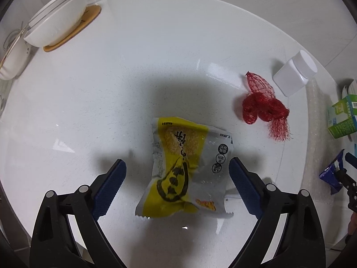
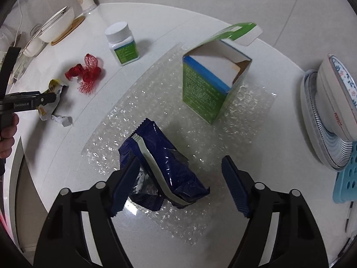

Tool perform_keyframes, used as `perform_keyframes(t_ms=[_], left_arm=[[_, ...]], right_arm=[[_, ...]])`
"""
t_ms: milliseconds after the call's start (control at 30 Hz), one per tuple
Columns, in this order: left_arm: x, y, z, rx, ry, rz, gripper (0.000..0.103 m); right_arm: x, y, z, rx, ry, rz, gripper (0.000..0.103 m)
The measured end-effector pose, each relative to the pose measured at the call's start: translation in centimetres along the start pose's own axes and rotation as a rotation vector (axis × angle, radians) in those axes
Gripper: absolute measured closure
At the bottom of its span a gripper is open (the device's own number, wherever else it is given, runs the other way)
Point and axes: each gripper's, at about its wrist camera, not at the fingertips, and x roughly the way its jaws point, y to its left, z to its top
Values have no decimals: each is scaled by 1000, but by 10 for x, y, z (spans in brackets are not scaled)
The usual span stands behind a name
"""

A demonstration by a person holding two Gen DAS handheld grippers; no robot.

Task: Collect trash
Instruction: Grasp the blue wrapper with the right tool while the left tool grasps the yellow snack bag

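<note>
Straddling a yellow snack wrapper (image 1: 178,169) on the white tabletop (image 1: 111,89), the left tongs (image 1: 177,174) stand released, pads clear of it. The right tongs (image 2: 178,181), also released, bracket a dark blue wrapper (image 2: 165,167) lying on bubble wrap (image 2: 156,89). Beyond lie red netting (image 1: 263,105), a white bottle (image 1: 294,73) and an open green carton (image 2: 212,84)

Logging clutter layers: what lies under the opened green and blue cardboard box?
The green and blue cardboard box stands on a clear bubble-wrap sheet spread over the white table. Anything beneath its base is hidden.
</note>
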Motion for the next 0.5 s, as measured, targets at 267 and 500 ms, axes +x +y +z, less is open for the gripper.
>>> perform_keyframes(t_ms=[267,500], left_arm=[[10,0,10,13,30,37,33],[8,-5,10,11,48,41,47]], right_arm=[[14,4,1,-9,36,31,58],[17,2,0,28,63,21,81]])
